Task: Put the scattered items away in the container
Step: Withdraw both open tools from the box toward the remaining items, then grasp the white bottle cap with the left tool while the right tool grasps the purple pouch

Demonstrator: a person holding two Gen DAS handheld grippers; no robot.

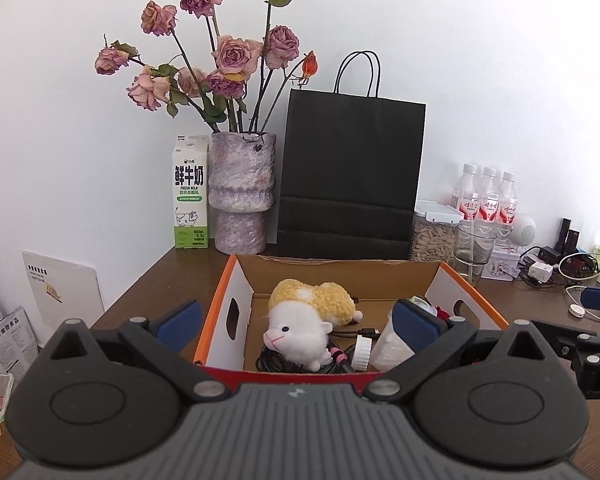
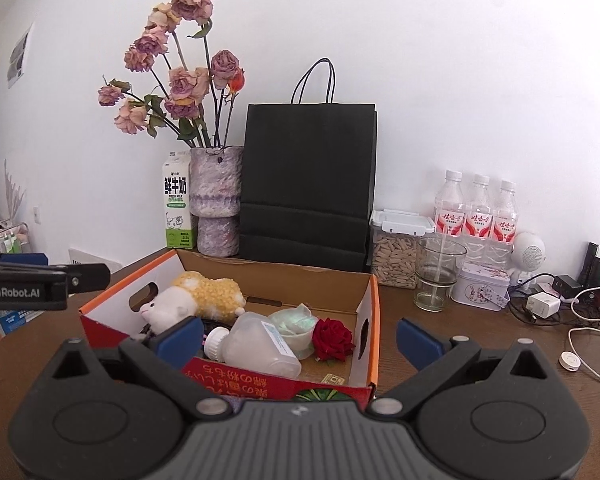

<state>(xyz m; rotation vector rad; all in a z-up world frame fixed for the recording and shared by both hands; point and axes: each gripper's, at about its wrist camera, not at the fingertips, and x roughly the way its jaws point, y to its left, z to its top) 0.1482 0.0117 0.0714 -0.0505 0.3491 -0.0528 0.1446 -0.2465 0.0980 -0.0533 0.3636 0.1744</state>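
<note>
Both tongs stand apart and hold nothing: the left tongs (image 1: 296, 322) hang over the near edge of the cardboard box (image 1: 220, 304), the right tongs (image 2: 300, 338) over its near right corner. On the brown desk (image 2: 480, 344) the box holds a plush sheep (image 1: 304, 326), a clear white-capped bottle (image 2: 256, 346) lying on its side, a pale green flower cup (image 2: 296, 326), a red rose (image 2: 334, 338) and a black cable (image 1: 276, 360). Behind the box stand a black paper bag (image 2: 308, 184), a vase of dried roses (image 2: 216, 200) and a milk carton (image 2: 177, 204)
</note>
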